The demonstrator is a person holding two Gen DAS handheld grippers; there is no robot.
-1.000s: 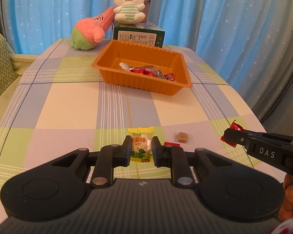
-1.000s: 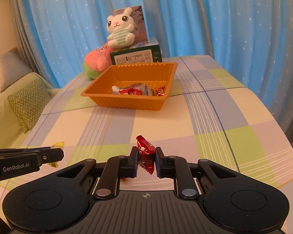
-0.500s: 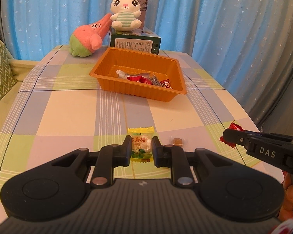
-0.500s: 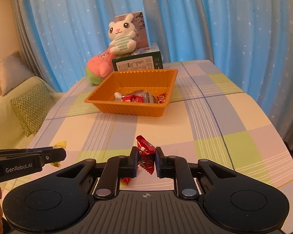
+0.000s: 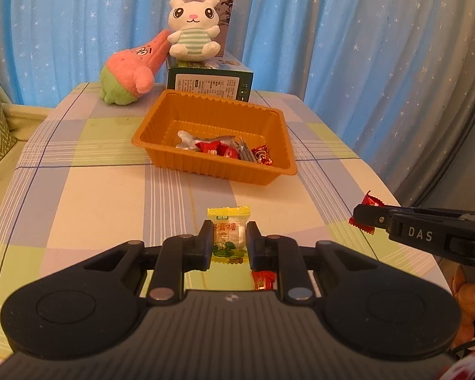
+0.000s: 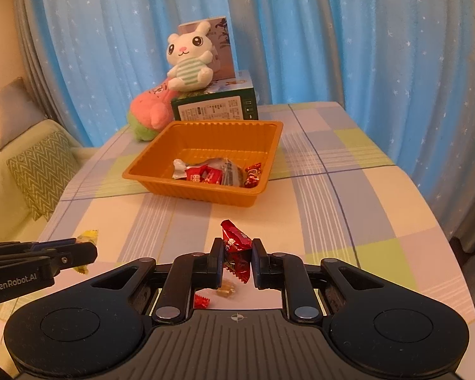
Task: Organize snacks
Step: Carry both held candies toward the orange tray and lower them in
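1. Blue star-printed curtains hang behind your checked desk (image 5: 88, 190) in the left wrist view. Your left tool (image 5: 229, 240) is nearly shut, pinching a yellow candy (image 5: 228, 237) upright between its fingers, apparently lifted clear of the cloth, likely so it can travel to the orange tray (image 5: 161, 133).
2. That tray sits well ahead near the desk's middle and already holds several wrapped snacks (image 5: 224, 148), so it reads as the collecting spot. At the right edge your right tool (image 5: 364, 217) shows side-on, clamping a red candy (image 5: 372, 202).
3. A small red sweet (image 5: 262, 280) lies on the desk just under your left tool, yet to be gathered.
4. Behind the tray stand a green box (image 5: 210, 84), a bunny plush (image 5: 193, 31) on top of it, and a pink plush (image 5: 131, 72) beside it. None of them blocks the path forward.
5. In the right wrist view, your right tool (image 6: 237, 253) is closed down on the red candy (image 6: 236, 250), held tilted with one twisted end upward.
6. Below it on the desk (image 6: 364, 196) lie a small amber sweet (image 6: 226, 291) and the red sweet (image 6: 202, 300). The tray (image 6: 148, 171) lies straight ahead, its near wall the only thing to clear. Your left tool (image 6: 88, 250) enters from the left, carrying the yellow candy (image 6: 87, 237).
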